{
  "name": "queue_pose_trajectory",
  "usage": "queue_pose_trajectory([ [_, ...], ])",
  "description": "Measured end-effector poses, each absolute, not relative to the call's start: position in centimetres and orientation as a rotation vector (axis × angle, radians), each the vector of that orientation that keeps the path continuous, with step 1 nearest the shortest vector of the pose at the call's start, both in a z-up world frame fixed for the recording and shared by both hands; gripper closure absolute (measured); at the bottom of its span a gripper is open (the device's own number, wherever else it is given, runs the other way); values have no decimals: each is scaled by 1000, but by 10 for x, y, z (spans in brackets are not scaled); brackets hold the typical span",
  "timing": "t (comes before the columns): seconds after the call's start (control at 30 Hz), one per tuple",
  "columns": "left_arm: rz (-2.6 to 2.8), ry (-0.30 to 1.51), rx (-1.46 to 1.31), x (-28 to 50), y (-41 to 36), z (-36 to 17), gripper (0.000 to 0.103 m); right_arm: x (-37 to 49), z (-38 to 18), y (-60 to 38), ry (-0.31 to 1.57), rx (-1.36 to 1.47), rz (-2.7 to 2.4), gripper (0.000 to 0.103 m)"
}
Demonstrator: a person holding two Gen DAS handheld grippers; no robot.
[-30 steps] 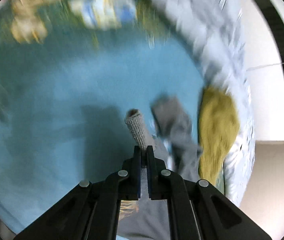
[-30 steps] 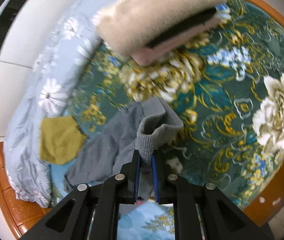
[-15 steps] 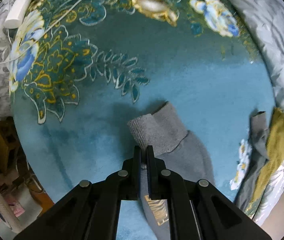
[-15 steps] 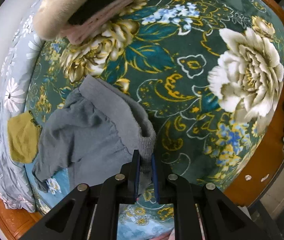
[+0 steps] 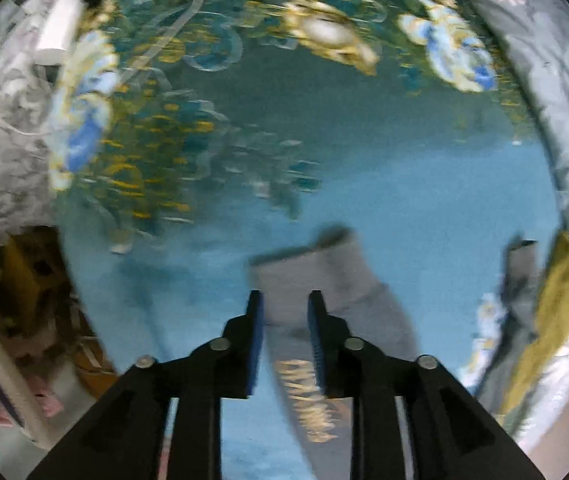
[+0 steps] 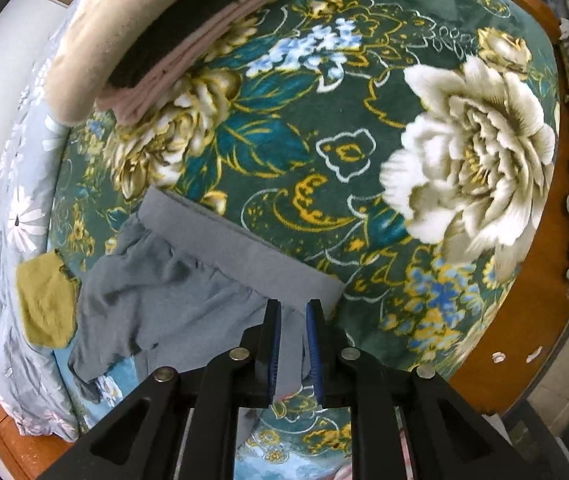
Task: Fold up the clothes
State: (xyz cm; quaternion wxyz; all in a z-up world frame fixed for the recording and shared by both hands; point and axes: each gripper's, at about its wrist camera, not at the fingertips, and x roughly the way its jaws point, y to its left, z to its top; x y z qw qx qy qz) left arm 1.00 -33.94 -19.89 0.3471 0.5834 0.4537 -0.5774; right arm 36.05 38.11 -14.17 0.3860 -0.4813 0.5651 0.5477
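A grey garment with ribbed cuffs and gold lettering [image 5: 336,300] lies on the teal floral blanket [image 5: 404,200]. My left gripper [image 5: 282,300] is open, its fingers either side of one ribbed cuff. In the right wrist view the same grey garment [image 6: 188,280] is spread out flat with its waistband [image 6: 244,248] stretched. My right gripper [image 6: 292,308] is open, its fingers straddling the waistband's near corner.
A stack of folded clothes, beige on top [image 6: 144,32], lies at the far end of the bed. An olive cloth [image 6: 44,304] lies by the grey-blue floral quilt [image 6: 16,208]. The wooden bed frame [image 6: 524,320] runs on the right. A white charger and cable [image 5: 58,28] lie far left.
Both grippers have opened and let go of the grey garment, which now lies flat on the blanket. The left view is blurred by motion.
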Motion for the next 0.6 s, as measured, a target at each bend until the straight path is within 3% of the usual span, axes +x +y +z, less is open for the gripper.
queue_pose_trajectory([
  [0.17,-1572,1412,1493,-56,-309,-206,62,342,-140,383,1411,-1256,1431,88],
  [0.4,-1510,1768,1424,-168,-254,-254,59,304,-128,378,1336,-1332,1495,85],
  [0.6,-1497,1751,1532,-237,-206,-288,53,269,-115,372,1262,-1402,1550,82],
])
